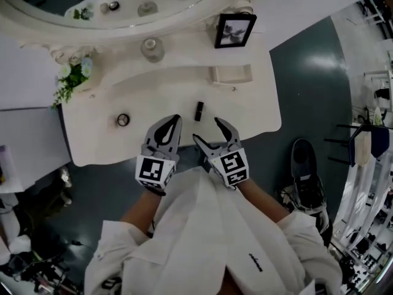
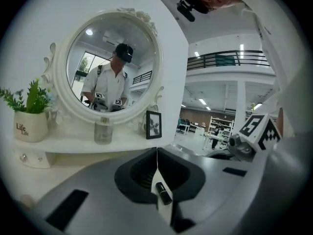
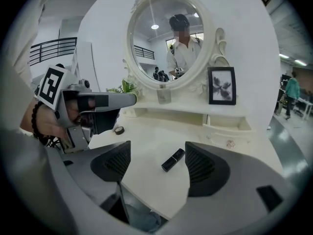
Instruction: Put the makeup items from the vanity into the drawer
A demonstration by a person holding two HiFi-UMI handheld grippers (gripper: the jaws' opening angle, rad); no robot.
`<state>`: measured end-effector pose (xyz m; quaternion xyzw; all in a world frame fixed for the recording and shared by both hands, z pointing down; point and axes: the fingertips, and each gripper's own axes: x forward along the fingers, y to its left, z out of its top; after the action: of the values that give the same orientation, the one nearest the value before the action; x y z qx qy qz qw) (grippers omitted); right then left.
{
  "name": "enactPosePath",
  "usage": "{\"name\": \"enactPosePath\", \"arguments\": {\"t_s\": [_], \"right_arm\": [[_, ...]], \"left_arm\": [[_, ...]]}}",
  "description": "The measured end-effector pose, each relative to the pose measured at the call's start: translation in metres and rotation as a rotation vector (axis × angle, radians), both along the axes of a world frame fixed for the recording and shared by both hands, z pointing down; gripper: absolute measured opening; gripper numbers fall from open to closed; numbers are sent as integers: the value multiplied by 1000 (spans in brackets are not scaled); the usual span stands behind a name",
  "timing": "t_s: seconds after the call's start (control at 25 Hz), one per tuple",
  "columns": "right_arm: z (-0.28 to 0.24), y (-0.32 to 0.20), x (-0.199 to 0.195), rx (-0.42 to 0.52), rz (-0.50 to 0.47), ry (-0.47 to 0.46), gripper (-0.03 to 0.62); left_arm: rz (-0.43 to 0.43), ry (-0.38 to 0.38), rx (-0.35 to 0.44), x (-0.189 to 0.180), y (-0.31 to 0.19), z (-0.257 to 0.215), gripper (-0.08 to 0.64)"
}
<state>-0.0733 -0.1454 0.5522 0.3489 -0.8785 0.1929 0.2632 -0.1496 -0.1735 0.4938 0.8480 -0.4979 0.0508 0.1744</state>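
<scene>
Right claw [image 3: 157, 163] is held wide apart; small black lipstick tube [image 3: 173, 159] is seen on white counter [image 3: 146, 141] just beyond its tips; left claw [image 1: 175, 119] is closed, empty.

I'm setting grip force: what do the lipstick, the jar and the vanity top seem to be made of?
Lipstick: probably hard plastic, glossy black, with a faint sheen on its case.
Jar: looks like clear glass, being see-through, though clear plastic is possible.
Vanity top: seemingly painted wood or board, smooth cream-white with a soft sheen; what lies under the paint can't be told.
</scene>
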Motion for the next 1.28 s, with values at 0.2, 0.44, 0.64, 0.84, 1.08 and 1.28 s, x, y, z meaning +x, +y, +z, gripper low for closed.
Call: {"name": "enactPosePath", "arguments": {"t_s": [0.2,0.44,0.64,0.84,1.08,1.28], "right_arm": [[34,-4,-2,-41,-5,68,359],[61,-12,-6,-59,-14,108,359],[82,-16,-10,-78,-21,172,351],[100,-22,-8,-81,-11,221,345],[115,-30,-12,-105,17,231,345],[121,-42,-14,-96,55,235,341]], "left_arm": [[27,-53,-33,8,-3,33,28],[53,-135,-66,14,-9,67,28],[39,-130,-127,22,-14,93,28],[32,-114,-144,28,-21,103,29],[10,-77,-169,29,-23,112,28],[12,-64,-175,31,-21,117,28]]}}
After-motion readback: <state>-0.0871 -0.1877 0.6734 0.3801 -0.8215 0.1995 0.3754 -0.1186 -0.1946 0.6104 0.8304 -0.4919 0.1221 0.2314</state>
